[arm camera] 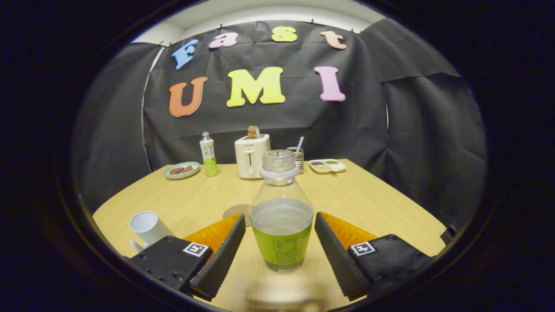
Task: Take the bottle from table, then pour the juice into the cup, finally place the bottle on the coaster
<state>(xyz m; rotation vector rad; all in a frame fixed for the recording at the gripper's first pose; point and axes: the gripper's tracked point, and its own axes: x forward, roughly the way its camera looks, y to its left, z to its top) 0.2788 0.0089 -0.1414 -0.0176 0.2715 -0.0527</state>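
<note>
Black cloth wall behind wooden table; pale strip above cloth, possibly ceiling.

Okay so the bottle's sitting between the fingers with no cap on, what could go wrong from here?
1. The bottle stands uncapped between the open hand-held gripper fingers, neither touching it; an uneven close could tip it and spill the juice.
2. The label wrap looks smooth, so the bottle might slip once lifted.
3. The white cup lies beside one finger, so a careless swing toward it could knock it.
</note>
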